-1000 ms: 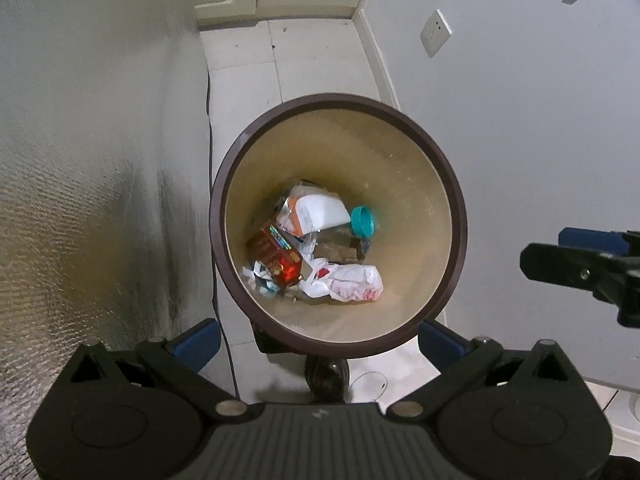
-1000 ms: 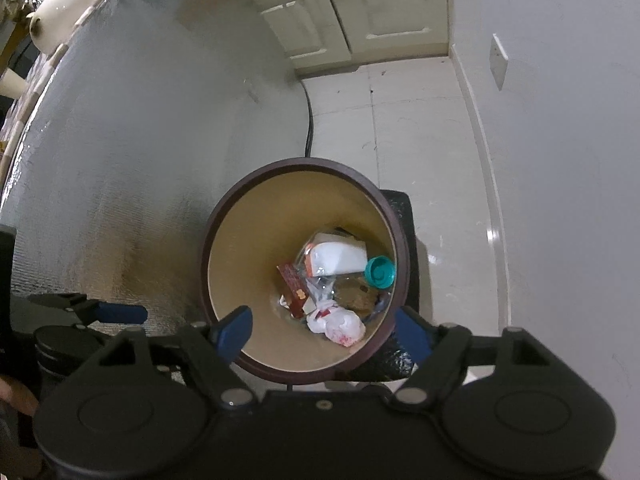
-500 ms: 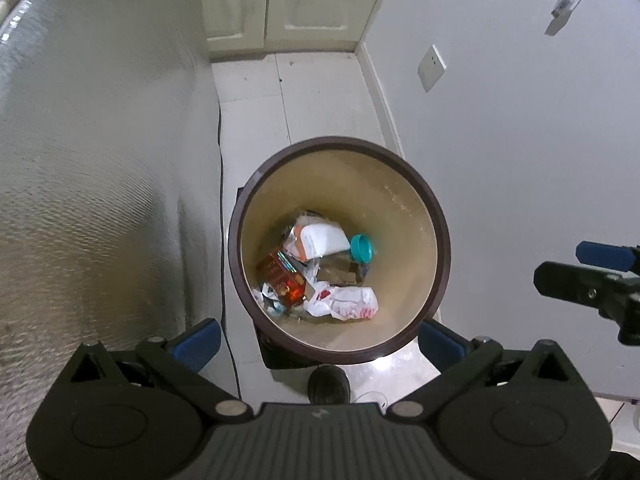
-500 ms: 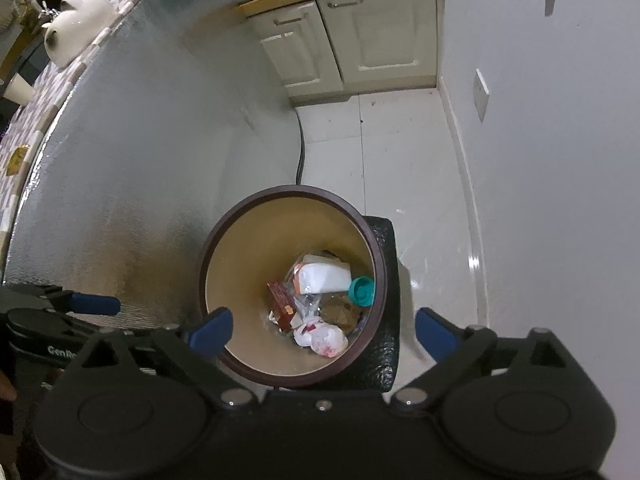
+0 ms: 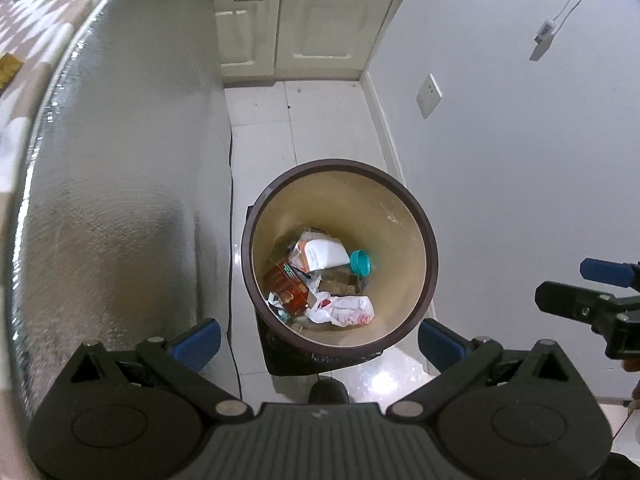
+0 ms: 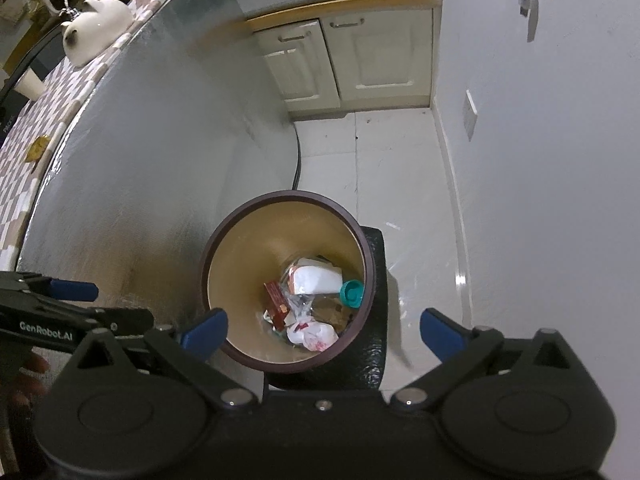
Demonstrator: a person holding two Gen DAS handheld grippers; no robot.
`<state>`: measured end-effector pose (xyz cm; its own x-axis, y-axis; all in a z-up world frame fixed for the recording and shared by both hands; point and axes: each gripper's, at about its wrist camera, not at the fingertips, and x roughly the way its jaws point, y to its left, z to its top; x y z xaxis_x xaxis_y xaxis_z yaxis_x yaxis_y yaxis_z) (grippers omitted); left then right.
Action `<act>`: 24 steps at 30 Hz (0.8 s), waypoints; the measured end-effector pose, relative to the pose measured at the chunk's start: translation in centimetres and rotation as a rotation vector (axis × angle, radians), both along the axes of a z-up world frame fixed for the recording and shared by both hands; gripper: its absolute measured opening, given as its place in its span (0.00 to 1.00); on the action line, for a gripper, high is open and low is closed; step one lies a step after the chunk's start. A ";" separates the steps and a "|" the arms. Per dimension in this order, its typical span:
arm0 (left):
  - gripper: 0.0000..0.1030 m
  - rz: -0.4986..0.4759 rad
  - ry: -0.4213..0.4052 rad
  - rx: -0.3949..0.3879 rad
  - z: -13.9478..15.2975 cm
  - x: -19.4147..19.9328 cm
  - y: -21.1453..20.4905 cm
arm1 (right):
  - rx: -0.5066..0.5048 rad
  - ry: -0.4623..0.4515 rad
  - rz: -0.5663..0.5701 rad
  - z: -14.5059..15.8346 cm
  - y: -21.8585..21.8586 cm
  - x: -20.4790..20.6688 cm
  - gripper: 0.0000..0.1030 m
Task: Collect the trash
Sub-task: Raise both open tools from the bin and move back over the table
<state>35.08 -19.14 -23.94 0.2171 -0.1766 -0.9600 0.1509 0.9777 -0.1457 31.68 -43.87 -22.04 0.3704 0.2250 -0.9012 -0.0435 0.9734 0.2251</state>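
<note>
Right gripper spread, empty, above trash bin.

Cream cabinets stand beyond a wall socket (white teapot up on checkered counter).

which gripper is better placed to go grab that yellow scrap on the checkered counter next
Left, probably. The yellow scrap lies on the checkered counter on the left, and the left gripper hangs on that side. Both grippers are open and empty above the bin; the right gripper is nearer the wall.
</note>
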 end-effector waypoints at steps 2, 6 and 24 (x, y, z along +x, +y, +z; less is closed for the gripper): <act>1.00 0.005 -0.011 -0.002 0.5 -0.5 0.1 | -0.008 -0.009 -0.002 0.5 -0.1 -0.5 1.00; 1.00 0.014 -0.032 -0.008 1.4 -1.6 0.4 | -0.019 -0.025 -0.003 1.3 -0.2 -1.5 1.00; 1.00 0.019 -0.164 -0.039 6.3 -6.4 2.5 | -0.071 -0.117 -0.035 5.6 0.8 -6.2 1.00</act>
<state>28.65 -16.60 -17.69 0.3736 -0.2073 -0.9041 0.1577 0.9747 -0.1583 25.46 -43.11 -16.47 0.4807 0.1475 -0.8644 -0.0309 0.9880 0.1513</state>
